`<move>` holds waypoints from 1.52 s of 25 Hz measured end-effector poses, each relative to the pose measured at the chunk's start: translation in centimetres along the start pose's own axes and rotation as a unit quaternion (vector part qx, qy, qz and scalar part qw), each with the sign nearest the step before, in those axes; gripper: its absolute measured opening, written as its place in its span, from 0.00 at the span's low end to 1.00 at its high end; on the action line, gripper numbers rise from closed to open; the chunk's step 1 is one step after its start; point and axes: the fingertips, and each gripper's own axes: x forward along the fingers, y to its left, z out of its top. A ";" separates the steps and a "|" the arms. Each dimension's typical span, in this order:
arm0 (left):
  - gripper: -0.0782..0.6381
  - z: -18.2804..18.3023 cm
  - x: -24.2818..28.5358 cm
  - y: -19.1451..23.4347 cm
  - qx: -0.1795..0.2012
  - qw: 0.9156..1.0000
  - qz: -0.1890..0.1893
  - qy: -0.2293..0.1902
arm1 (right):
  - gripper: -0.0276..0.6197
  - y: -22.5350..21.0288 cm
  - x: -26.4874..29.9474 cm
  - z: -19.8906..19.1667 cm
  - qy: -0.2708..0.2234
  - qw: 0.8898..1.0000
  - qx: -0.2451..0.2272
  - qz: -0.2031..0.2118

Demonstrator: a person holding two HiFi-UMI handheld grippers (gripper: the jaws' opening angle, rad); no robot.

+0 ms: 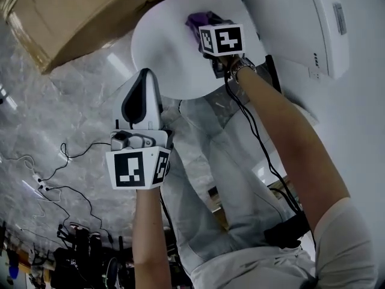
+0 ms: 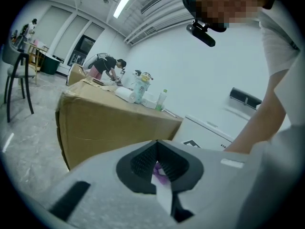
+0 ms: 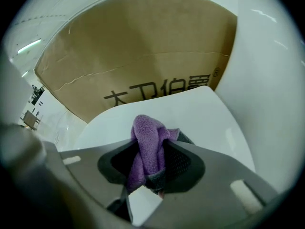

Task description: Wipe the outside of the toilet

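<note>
R gripper (image 3: 152,162) clenched on the purple cloth (image 3: 147,144), wad sticking out past the jaw tips, good. It's pressed on the toilet's white lid (image 1: 159,50), far end, near the tank (image 1: 301,23). L gripper (image 1: 142,98) hangs back off the lid's near edge, jaws together on nothing; only a slit between them.

How I'd do this bit: keep the cloth flat on the lid, not the jaw tips, plastic on plastic could scratch. Light steady pressure, long overlapping passes front to back, then round the rim and down the sides. Box (image 1: 72,11) sits close on that side, so tight room there, I'd go slow. Grip looks firm, but if the wad bunches or slips, re-grab before carrying on. L stays clear of the R cable (image 1: 252,131).
</note>
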 end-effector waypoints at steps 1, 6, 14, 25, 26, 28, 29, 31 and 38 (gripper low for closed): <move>0.12 -0.1 -0.7 0.6 -0.002 1.000 0.003 -0.001 | 0.28 1.3 0.2 -0.2 0.000 1.000 -0.002 0.006; 0.12 -0.6 -4.6 3.4 -0.006 1.000 0.009 0.002 | 0.28 6.8 1.0 -1.2 0.005 1.000 0.001 0.025; 0.12 -0.2 -10.0 7.9 -0.011 1.000 0.013 -0.004 | 0.28 16.9 1.7 -3.1 0.016 0.998 -0.026 0.056; 0.12 1.0 -13.6 11.7 -0.013 1.000 0.024 -0.015 | 0.27 22.3 2.0 -4.4 0.051 0.995 -0.048 0.065; 0.12 1.1 -13.6 11.8 -0.013 1.000 0.026 -0.012 | 0.27 23.2 1.9 -4.8 0.064 0.994 -0.056 0.075; 0.12 1.3 -13.2 11.3 -0.007 1.000 0.022 -0.006 | 0.27 25.2 1.8 -5.7 0.087 0.987 -0.084 0.104; 0.12 1.4 -12.7 10.7 -0.001 1.000 0.018 -0.004 | 0.27 26.1 1.7 -6.1 0.094 0.984 -0.099 0.118; 0.12 1.6 -11.7 9.5 0.010 1.000 0.011 -0.001 | 0.28 27.0 1.2 -6.7 0.097 0.978 -0.123 0.137; 0.12 1.7 -5.8 1.8 0.004 1.000 0.010 -0.016 | 0.28 19.3 -2.7 -6.0 0.058 0.978 -0.139 0.147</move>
